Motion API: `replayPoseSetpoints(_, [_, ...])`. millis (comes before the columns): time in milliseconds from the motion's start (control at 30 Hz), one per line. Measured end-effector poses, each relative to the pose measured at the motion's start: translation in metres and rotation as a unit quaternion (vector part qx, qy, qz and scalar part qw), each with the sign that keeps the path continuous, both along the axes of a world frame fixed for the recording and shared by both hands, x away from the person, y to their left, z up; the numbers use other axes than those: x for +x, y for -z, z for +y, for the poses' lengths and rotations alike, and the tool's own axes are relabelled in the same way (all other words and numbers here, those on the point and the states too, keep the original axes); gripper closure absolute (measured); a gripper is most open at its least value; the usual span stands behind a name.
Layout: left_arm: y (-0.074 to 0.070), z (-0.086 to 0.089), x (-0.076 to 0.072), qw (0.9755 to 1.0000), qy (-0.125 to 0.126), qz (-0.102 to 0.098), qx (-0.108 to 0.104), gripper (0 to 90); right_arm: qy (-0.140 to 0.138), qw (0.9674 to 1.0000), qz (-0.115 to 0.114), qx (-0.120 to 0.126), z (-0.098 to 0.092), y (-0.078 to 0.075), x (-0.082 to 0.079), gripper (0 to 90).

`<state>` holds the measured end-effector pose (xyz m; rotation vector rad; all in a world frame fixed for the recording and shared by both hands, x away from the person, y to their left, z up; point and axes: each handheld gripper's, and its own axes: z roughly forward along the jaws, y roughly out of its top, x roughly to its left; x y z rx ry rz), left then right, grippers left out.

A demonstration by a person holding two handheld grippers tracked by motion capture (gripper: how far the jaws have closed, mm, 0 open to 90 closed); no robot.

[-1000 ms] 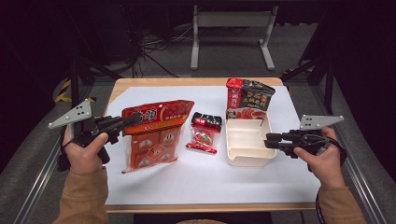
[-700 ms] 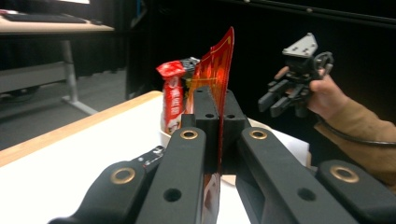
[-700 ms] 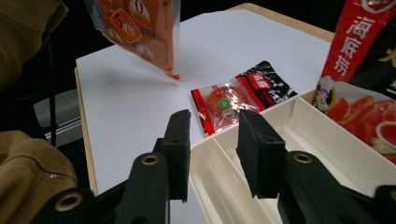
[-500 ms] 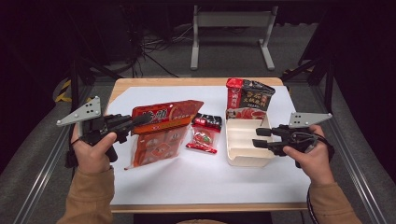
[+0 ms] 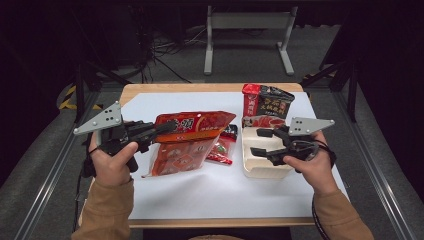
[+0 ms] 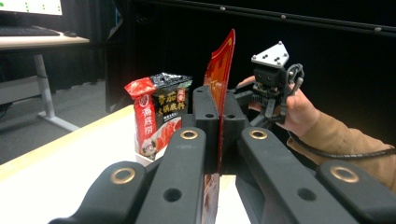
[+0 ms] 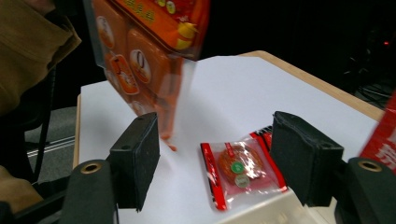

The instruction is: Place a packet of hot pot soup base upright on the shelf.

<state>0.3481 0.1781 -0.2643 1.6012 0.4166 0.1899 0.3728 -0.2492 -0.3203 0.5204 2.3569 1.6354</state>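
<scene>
So far, I read one pickup as done: my left gripper (image 5: 167, 127) is clamped on the large red bag (image 5: 192, 126), held above the table (image 5: 200, 192). My right gripper (image 5: 261, 142) hovers wide open, empty, over the white tray (image 5: 262, 167). Small red packet (image 7: 240, 170) untouched; tray apparently unfilled.

My left gripper (image 6: 218, 135) has its jaws clamped on the red packet (image 6: 220, 79) — edge-on, standing upright. Behind it: red-and-black pouch (image 6: 156, 112) on the table (image 6: 60, 163). Farther off — a hand (image 6: 299, 112) holding the other gripper (image 6: 243, 100).
</scene>
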Motion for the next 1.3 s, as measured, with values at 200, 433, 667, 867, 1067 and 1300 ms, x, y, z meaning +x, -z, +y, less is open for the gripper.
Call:
replayPoseSetpoints(200, [0.003,-0.01,0.005,1.0,0.006,0.003,0.002,90.0,-0.021,0.9998,0.002,0.0,0.027,0.007,0.007,31.8])
replayPoseSetpoints(433, [0.004,-0.02,0.001,0.9999,0.0,0.004,0.013,90.0,-0.029,0.9995,0.006,-0.009,0.046,0.017,0.01,30.8])
replayPoseSetpoints(667, [0.005,-0.027,0.0,0.9999,0.012,0.004,0.008,90.0,-0.042,0.999,0.008,-0.017,0.059,0.028,0.011,30.4])
replayPoseSetpoints(867, [0.006,-0.031,0.0,0.9998,0.017,0.001,0.008,90.0,-0.046,0.9988,0.002,-0.019,0.068,0.033,0.012,30.4])
replayPoseSetpoints(1067, [0.005,-0.032,-0.003,0.9998,0.019,0.001,0.009,90.0,-0.052,0.9983,-0.007,-0.023,0.077,0.036,0.01,30.4])
replayPoseSetpoints(1300, [0.004,-0.035,-0.005,0.9996,0.027,-0.007,0.005,90.0,-0.068,0.997,-0.013,-0.033,0.092,0.043,0.008,28.7])
